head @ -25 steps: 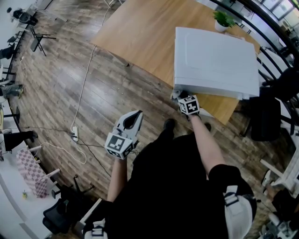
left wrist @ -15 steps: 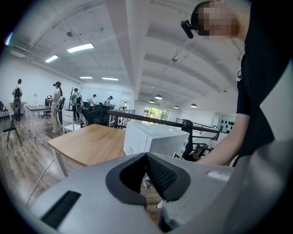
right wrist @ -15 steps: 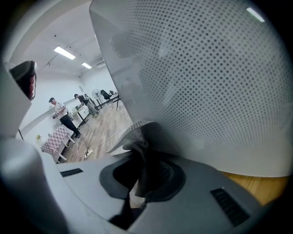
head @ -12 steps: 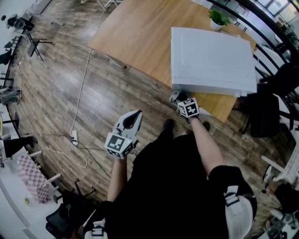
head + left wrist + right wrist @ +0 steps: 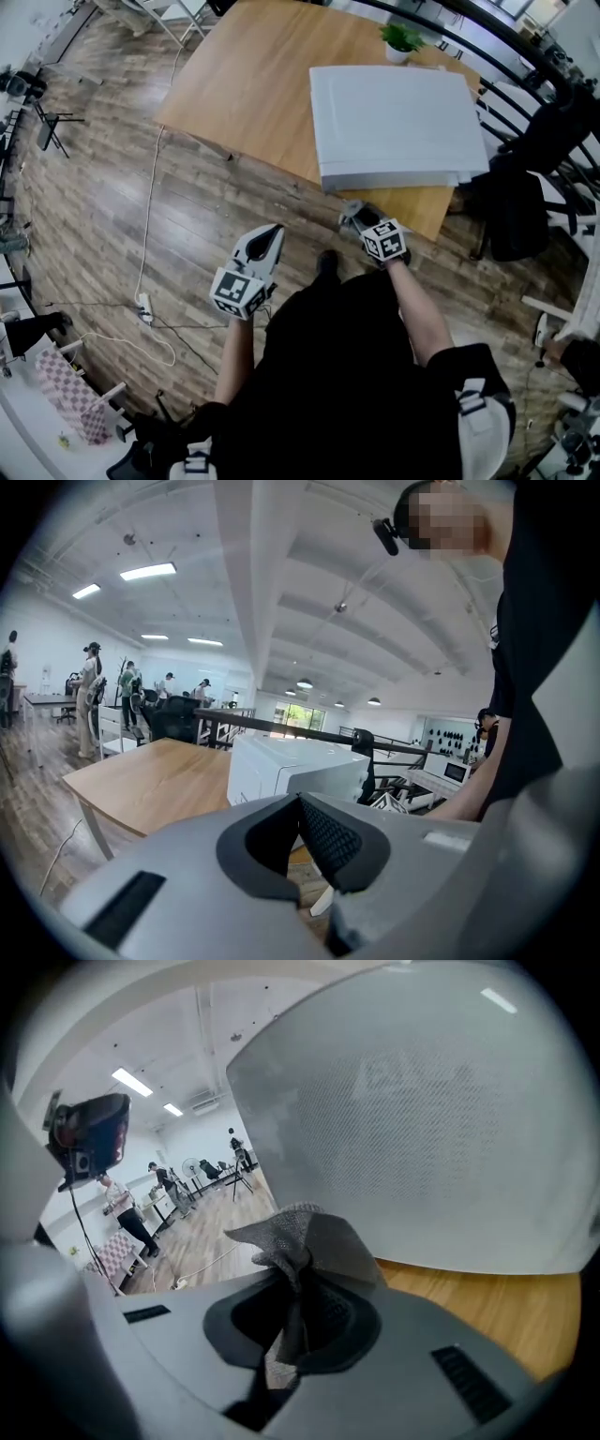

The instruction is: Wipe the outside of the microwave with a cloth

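Standing at the far edge of the bench (image 5: 248,84), a small white pot (image 5: 398,55) is seen with a green plant (image 5: 401,35) in it, just behind the microwave (image 5: 394,117). The white microwave is set on the right part of the bench, its near face close to the bench's near edge; only a narrow strip of bare wood is left in front of it. Whether anything is inside it cannot be told.

A grey cloth (image 5: 305,1241) is clenched in the right claw (image 5: 300,1283), its bunched end sticking up past the jaws toward the microwave's pale perforated wall (image 5: 422,1119). In the head view this claw (image 5: 352,214) is held just off the bench's near edge, near the microwave's near left corner; contact is not seen.

The left claw (image 5: 300,803) is closed with nothing between its jaws, and it is held low over the wooden floor (image 5: 103,216), well apart from the bench (image 5: 270,236).

The left half of the bench is bare wood. A white cable (image 5: 153,197) is trailed across the floor to the left, and a dark chair (image 5: 516,211) is placed just beside the bench's right end.
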Motion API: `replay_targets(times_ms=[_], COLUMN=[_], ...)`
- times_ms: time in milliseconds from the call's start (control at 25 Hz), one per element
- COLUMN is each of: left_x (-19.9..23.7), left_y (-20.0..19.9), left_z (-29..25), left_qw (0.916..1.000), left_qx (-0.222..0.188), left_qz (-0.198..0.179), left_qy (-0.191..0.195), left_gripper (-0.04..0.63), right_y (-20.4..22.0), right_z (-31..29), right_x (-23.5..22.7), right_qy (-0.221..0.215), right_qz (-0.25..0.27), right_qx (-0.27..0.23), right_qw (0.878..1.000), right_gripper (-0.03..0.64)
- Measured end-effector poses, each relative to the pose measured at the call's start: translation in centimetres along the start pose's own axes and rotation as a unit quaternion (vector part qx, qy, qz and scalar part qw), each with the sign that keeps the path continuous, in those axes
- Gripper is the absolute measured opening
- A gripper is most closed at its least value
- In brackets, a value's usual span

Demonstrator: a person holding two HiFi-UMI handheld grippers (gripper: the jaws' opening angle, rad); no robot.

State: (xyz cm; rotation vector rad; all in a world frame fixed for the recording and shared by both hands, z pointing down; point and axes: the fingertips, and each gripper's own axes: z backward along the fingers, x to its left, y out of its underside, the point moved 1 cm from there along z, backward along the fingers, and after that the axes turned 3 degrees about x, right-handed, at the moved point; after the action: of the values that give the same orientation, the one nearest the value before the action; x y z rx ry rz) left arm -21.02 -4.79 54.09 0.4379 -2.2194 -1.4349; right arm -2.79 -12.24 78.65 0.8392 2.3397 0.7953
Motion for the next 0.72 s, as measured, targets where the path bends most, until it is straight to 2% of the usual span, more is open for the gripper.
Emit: replay_targets(times_ms=[320, 720], left_x=[-2.1, -5.1], left_y=[-2.2, -4.1], left_z=[-3.2, -7.0], left_qw=[0.9982, 0.9917], left_qx=[-0.007, -0.005], left_qz=[-0.016, -0.044], left_qy=[0.058, 0.121], left_gripper=[0.000, 0.000], right_y=[-2.2, -5.9], right_z=[10.1, 20.0], right_x=[-2.2, -3.2], right_qy=[0.046, 0.089], right_qz=[-0.005, 0.014], right_qx=[-0.072, -0.172], right_qw=[0.996, 0.981], right_gripper=[0.017, 0.017])
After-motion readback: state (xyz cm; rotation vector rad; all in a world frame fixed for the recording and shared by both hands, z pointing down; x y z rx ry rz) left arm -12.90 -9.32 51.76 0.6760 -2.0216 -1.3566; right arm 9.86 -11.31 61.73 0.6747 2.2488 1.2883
